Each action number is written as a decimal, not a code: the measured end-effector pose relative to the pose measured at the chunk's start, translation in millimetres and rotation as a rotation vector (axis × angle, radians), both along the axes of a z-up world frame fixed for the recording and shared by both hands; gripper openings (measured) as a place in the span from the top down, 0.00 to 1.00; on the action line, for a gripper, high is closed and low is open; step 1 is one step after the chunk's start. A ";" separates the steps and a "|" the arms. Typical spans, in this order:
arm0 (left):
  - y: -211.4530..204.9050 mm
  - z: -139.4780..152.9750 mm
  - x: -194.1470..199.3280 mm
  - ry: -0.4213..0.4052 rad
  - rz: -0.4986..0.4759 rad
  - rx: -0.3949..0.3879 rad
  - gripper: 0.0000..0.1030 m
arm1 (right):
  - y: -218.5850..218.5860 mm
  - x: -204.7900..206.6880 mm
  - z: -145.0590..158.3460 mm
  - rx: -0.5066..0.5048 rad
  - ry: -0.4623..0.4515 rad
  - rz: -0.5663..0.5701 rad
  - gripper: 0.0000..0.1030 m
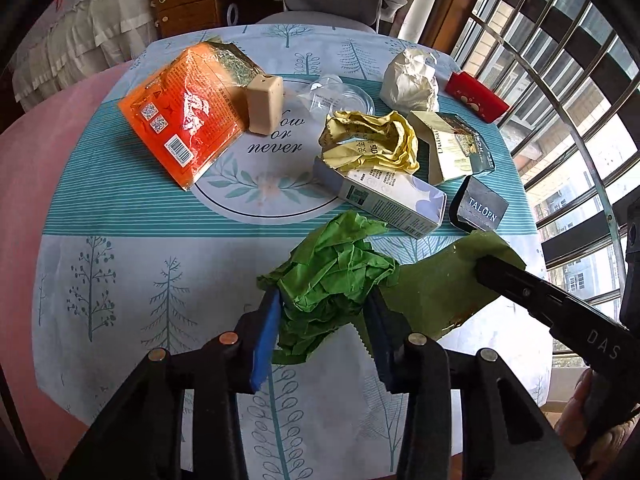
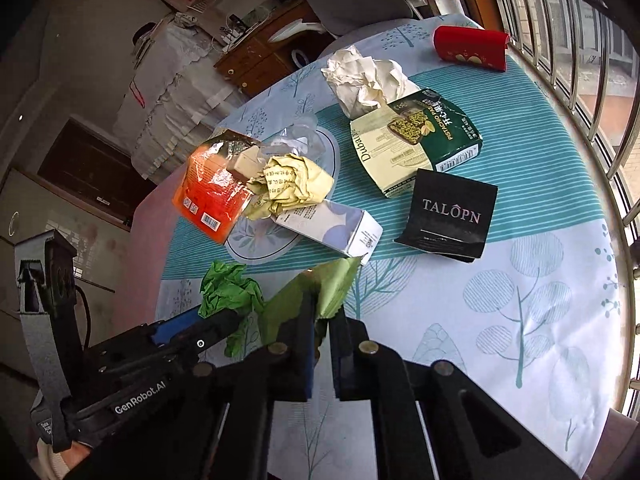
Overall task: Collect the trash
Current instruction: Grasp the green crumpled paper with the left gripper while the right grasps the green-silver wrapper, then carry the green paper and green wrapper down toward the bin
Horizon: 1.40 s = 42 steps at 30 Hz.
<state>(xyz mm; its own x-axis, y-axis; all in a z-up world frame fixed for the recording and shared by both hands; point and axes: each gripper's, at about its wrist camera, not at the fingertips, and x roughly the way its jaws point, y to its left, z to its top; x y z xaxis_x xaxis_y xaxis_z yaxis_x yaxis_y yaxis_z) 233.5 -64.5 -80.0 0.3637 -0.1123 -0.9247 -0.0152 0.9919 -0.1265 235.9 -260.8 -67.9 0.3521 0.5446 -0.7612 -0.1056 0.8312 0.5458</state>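
— What are they on now, do you reckon?

— Bagging the first piece, I'd say. The left gripper (image 1: 320,320) has its blue pads pinching a crumpled wad of bright green paper (image 1: 332,276), held just off the table (image 1: 120,272) with its tree-print cloth. Right beside it, the right gripper (image 2: 322,344) has its fingers pressed together on the edge of an olive-green flat paper bag (image 1: 440,284).

— So the wad goes in the bag?

— That's my guess. The wad is touching the bag's edge on the left gripper's right side, but I can't tell whether the mouth is open towards it.

— What does the next move need?

— The right gripper would have to hold the mouth steady and wide while the left pushes the wad in and spreads its fingers. If the bag sags, the wad could just slide off.

— And the rest?

— All farther out, ahead of both grippers: a white-and-lilac carton (image 1: 396,200), a crumpled yellow wrapper (image 1: 372,140) on top of it, a black TALOPN packet (image 2: 448,216), a green-and-cream pistachio snack box (image 2: 420,140), a white paper ball (image 1: 410,80), an orange foil pouch (image 1: 188,116), a red envelope (image 2: 472,48). Untouched, so the job looks barely begun.
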 end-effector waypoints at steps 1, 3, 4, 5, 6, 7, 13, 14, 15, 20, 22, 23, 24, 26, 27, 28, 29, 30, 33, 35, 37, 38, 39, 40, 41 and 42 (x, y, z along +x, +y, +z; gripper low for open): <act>5.4 5.4 -7.3 -0.009 0.006 -0.003 0.62 | 0.5 -4.9 6.4 0.000 -0.010 0.001 0.94; 17.8 17.1 -24.3 -0.028 0.015 -0.012 0.62 | 2.4 -15.6 20.0 -0.006 -0.032 0.000 0.94; 23.7 22.5 -32.9 -0.036 0.017 -0.014 0.62 | 4.5 -21.8 27.4 -0.012 -0.046 -0.001 0.95; 28.8 27.2 -41.6 -0.043 0.017 -0.015 0.62 | 6.2 -28.7 34.5 -0.020 -0.060 -0.002 0.95; 34.1 32.0 -52.3 -0.051 0.015 -0.016 0.62 | 8.3 -36.0 41.7 -0.030 -0.073 -0.003 0.95; 39.6 36.4 -62.5 -0.057 0.010 -0.019 0.61 | 11.1 -43.6 48.5 -0.040 -0.085 -0.003 0.95; 68.5 53.6 -116.3 -0.084 -0.009 -0.012 0.61 | 33.0 -93.0 76.5 -0.111 -0.134 0.004 0.95; 73.3 55.1 -123.6 -0.087 -0.011 -0.011 0.61 | 37.5 -101.2 78.7 -0.126 -0.135 0.004 0.95; 77.7 55.9 -130.7 -0.090 -0.013 -0.012 0.61 | 41.7 -109.0 80.0 -0.139 -0.131 0.004 0.95; 97.6 54.9 -169.8 -0.105 -0.026 -0.013 0.61 | 68.4 -144.8 77.5 -0.217 -0.107 0.036 0.95; 102.4 51.1 -183.2 -0.097 -0.033 -0.021 0.61 | 79.3 -158.7 75.5 -0.249 -0.106 0.049 0.95; 105.4 49.5 -189.3 -0.094 -0.036 -0.026 0.61 | 84.2 -165.6 74.6 -0.262 -0.105 0.051 0.95; 108.2 47.7 -196.3 -0.092 -0.038 -0.030 0.61 | 89.0 -173.4 73.1 -0.271 -0.102 0.053 0.95; 114.1 45.0 -209.2 -0.092 -0.043 -0.035 0.61 | 97.8 -187.4 70.6 -0.291 -0.096 0.059 0.95; 116.7 43.4 -215.3 -0.093 -0.045 -0.037 0.61 | 102.1 -194.1 69.1 -0.304 -0.095 0.063 0.95; 119.0 41.4 -221.4 -0.093 -0.048 -0.039 0.61 | 106.1 -200.3 67.4 -0.316 -0.093 0.068 0.95; 121.3 38.3 -227.5 -0.091 -0.052 -0.041 0.61 | 109.9 -207.0 65.2 -0.327 -0.090 0.072 0.95; 123.2 35.3 -232.4 -0.088 -0.056 -0.043 0.61 | 113.3 -213.0 62.0 -0.337 -0.086 0.073 0.95; 128.8 22.9 -251.3 -0.077 -0.064 -0.048 0.61 | 120.7 -230.5 49.3 -0.360 -0.069 0.067 0.95; 131.4 12.5 -261.4 -0.061 -0.063 -0.049 0.61 | 123.8 -241.0 38.7 -0.375 -0.052 0.058 0.95; 134.7 2.2 -267.7 -0.037 -0.053 -0.061 0.61 | 126.7 -250.7 27.2 -0.392 -0.032 0.054 0.95; 135.7 -3.0 -271.1 -0.025 -0.046 -0.070 0.61 | 128.8 -255.0 22.0 -0.405 -0.022 0.055 0.95; 136.1 -7.5 -273.7 -0.017 -0.042 -0.079 0.61 | 130.3 -258.8 17.1 -0.415 -0.013 0.055 0.95; 135.6 -11.6 -276.3 -0.012 -0.038 -0.082 0.61 | 130.8 -261.9 12.2 -0.422 -0.006 0.056 0.95; 133.7 -15.6 -278.3 -0.009 -0.036 -0.081 0.61 | 131.6 -264.5 7.5 -0.430 -0.001 0.056 0.95; 131.8 -20.1 -280.0 -0.003 -0.034 -0.080 0.61 | 131.8 -267.1 2.7 -0.437 0.002 0.055 0.95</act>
